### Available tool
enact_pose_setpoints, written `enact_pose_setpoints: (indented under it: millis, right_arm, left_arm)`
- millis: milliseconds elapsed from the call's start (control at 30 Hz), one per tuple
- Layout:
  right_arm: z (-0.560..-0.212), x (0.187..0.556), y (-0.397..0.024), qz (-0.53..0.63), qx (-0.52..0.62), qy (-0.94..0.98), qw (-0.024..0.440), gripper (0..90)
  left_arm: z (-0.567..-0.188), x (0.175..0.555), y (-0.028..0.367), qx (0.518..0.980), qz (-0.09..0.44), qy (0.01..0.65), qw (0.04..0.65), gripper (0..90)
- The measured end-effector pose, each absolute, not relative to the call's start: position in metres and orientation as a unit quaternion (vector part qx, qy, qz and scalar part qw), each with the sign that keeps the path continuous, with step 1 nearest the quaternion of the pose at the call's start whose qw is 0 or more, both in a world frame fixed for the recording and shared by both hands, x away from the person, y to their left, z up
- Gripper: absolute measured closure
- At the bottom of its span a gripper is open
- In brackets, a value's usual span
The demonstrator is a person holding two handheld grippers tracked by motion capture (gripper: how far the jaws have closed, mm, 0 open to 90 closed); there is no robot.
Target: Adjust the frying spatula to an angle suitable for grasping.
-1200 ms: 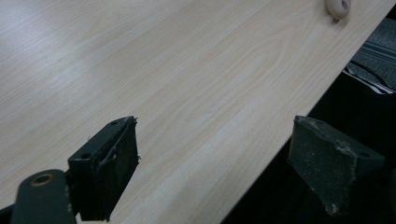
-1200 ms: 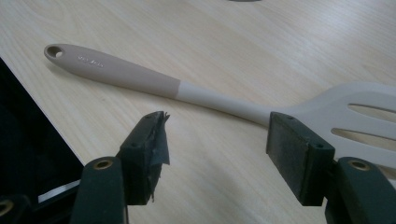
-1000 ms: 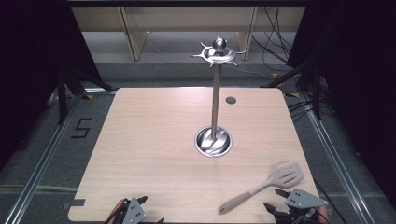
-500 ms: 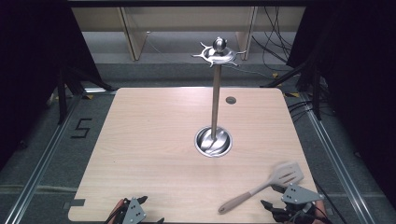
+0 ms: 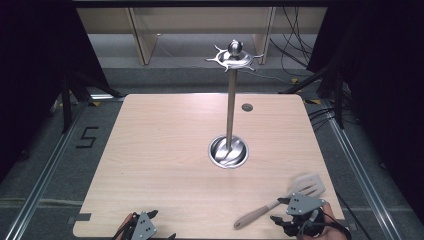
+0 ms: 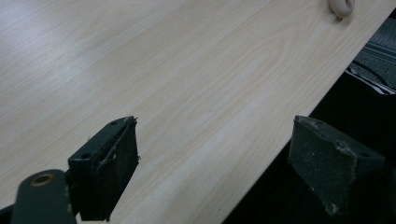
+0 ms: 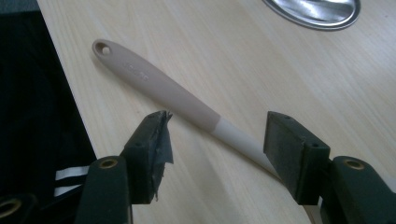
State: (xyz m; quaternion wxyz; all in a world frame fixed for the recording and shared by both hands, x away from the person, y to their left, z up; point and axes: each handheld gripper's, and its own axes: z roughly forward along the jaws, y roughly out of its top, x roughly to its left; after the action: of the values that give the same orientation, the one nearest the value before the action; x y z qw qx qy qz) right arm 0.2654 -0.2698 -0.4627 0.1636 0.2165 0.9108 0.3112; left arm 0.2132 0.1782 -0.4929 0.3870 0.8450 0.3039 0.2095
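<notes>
A slotted spatula with a beige handle lies flat on the wooden table near the front right. My right gripper hovers over its neck. In the right gripper view the handle runs slantwise between the jaws of that gripper. The jaws have just been closing, but the pads stand apart from the handle on both sides. My left gripper rests at the table's front left edge. In the left gripper view it is open with nothing between its fingers.
A steel utensil stand rises from a round base at the table's middle, with hook arms at its top. Its base lies beyond the spatula. The handle's end shows far off. A small round hole marks the far side.
My right gripper has moved left and a little farther onto the table, over the spatula's neck. The spatula lies where it was. The left gripper has kept still.
</notes>
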Motion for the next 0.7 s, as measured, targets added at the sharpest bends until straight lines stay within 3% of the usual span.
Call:
enact_pose_setpoints:
  millis: [233,700]
  right_arm:
    - [-0.464,0.273,-0.263,0.293,0.196,0.922,0.161,41.0]
    - [-0.471,0.306,-0.233,0.230,0.118,0.960,0.106,42.8]
  left_arm:
    - [-0.493,0.213,0.178,0.845,0.205,0.305,0.388,15.1]
    - [-0.493,0.213,0.178,0.840,0.200,0.314,0.394,15.1]
